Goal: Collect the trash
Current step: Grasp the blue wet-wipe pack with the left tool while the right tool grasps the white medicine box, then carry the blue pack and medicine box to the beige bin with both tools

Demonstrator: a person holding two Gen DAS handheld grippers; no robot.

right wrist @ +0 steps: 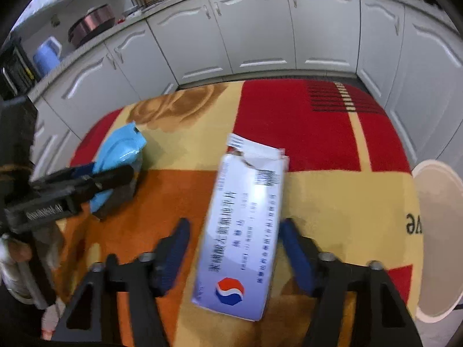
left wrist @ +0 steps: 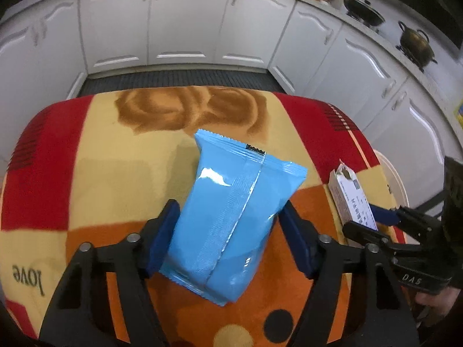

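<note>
Left tool (left wrist: pixel 228 225) straddles the blue packet (left wrist: pixel 231 217), blue pads touching both its sides, gripping it on the patterned cloth surface (left wrist: pixel 115 173). Right tool (right wrist: pixel 234 248) is spread around the white torn-top box (right wrist: pixel 246 231), left pad apart from it. Box lies near the surface's right edge, beside a white bin (right wrist: pixel 439 231); cabinets (left wrist: pixel 188 23) stand beyond the far edge.
</note>
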